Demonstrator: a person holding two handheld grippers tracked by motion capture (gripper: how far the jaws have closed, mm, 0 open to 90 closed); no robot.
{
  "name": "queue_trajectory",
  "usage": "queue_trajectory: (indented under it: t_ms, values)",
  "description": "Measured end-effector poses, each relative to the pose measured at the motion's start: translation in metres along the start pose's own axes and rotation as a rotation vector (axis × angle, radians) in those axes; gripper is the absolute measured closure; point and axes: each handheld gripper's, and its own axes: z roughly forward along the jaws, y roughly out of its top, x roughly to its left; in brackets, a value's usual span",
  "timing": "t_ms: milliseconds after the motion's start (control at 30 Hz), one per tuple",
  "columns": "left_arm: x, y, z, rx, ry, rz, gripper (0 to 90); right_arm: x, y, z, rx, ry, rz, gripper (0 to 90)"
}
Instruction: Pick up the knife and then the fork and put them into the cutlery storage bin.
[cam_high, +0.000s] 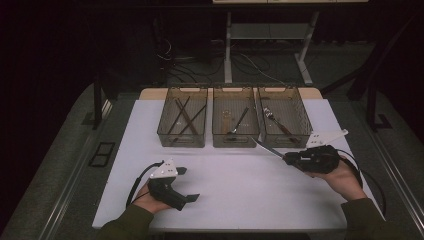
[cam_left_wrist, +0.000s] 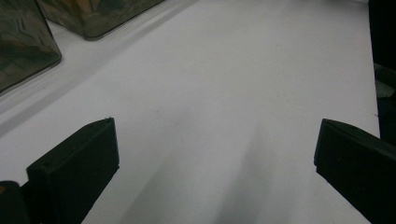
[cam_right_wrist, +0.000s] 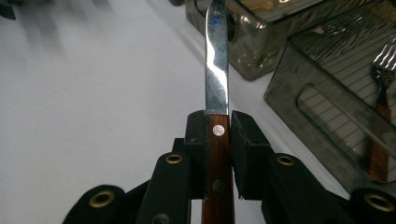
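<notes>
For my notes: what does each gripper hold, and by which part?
The right gripper holds a knife by its wooden handle. The left gripper is open and holds nothing.

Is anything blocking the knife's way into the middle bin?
Nothing visible does. The knife, clamped in the right gripper, points over bare table at the middle bin; only the bin's front wall remains to clear. A spoon lies inside.

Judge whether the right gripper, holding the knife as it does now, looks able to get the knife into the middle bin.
Probably yes. The right gripper is shut on the knife, whose blade points toward the middle bin. The bin is open-topped, nothing lies between, and the left gripper is well off to the side.
</notes>
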Motion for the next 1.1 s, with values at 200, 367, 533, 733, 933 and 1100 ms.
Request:
queue_trajectory:
  t_ms: [200, 367, 533, 733, 933, 1100]
  values:
    - [0.001, 0.000, 0.000, -0.003, 0.002, -0.001, 0.0, -0.007, 0.007, -0.005, -0.007, -0.025, 0.015, 77.5]
    - [0.001, 0.000, -0.001, -0.009, 0.003, -0.003, 0.0, -0.015, 0.012, -0.009, -0.017, -0.047, 0.032, 77.5]
    - [0.002, 0.000, 0.000, -0.007, 0.005, -0.004, 0.0, -0.024, 0.019, -0.014, -0.044, -0.079, 0.056, 77.5]
    - [0.002, 0.000, 0.000, -0.005, 0.005, -0.009, 0.0, -0.037, 0.026, -0.017, -0.060, -0.121, 0.078, 77.5]
    - [0.002, -0.001, 0.000, -0.004, 0.009, -0.011, 0.0, -0.053, 0.032, -0.018, -0.083, -0.155, 0.113, 77.5]
    - [0.003, -0.001, 0.002, -0.009, 0.012, -0.021, 0.0, -0.067, 0.040, -0.015, -0.087, -0.187, 0.148, 77.5]
